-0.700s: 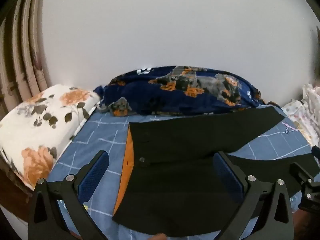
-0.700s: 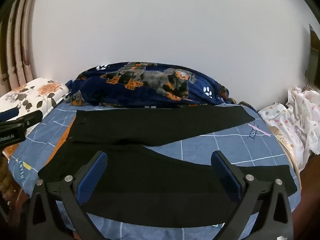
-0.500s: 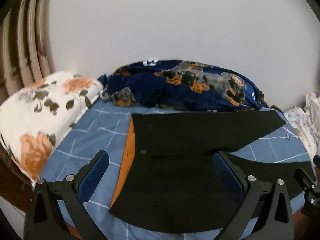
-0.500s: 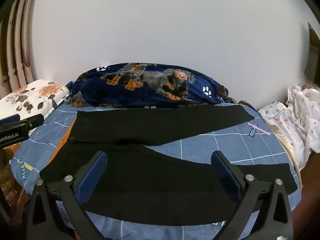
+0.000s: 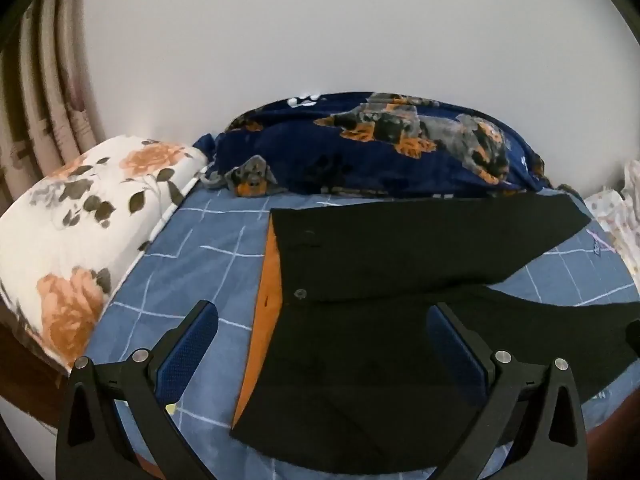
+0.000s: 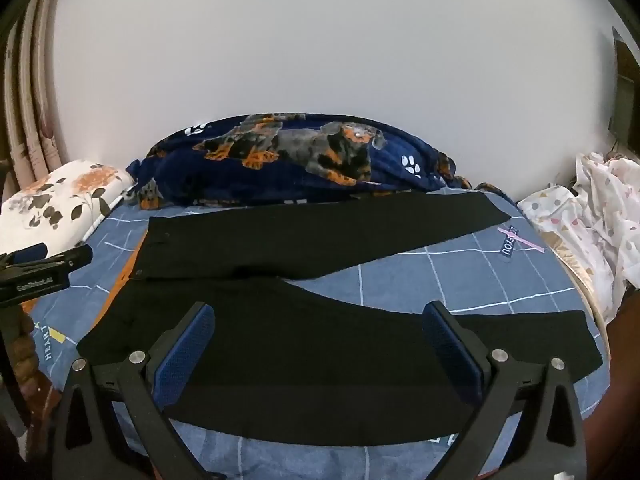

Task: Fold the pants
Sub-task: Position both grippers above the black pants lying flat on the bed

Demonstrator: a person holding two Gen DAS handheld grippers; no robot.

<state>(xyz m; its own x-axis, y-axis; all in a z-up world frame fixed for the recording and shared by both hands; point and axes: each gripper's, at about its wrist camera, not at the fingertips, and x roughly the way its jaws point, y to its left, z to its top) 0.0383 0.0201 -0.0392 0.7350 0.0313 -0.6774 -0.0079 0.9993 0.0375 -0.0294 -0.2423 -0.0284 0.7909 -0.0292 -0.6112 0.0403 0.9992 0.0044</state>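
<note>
A: Right wrist view: black pants (image 6: 320,320) flat on bed (image 6: 460,272), legs splayed. Right gripper (image 6: 318,344) fingers wide apart, empty.

B: Left gripper (image 5: 322,346) likewise, over waistband. Suggest pinching near leg's edge at both ends, carrying it onto far leg evenly.

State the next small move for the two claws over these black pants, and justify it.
Probably lower both claws to the near leg's front edge and pinch it. The pants lie flat on the bed with legs spread apart, and the left claw and right claw are both open, holding nothing.
</note>
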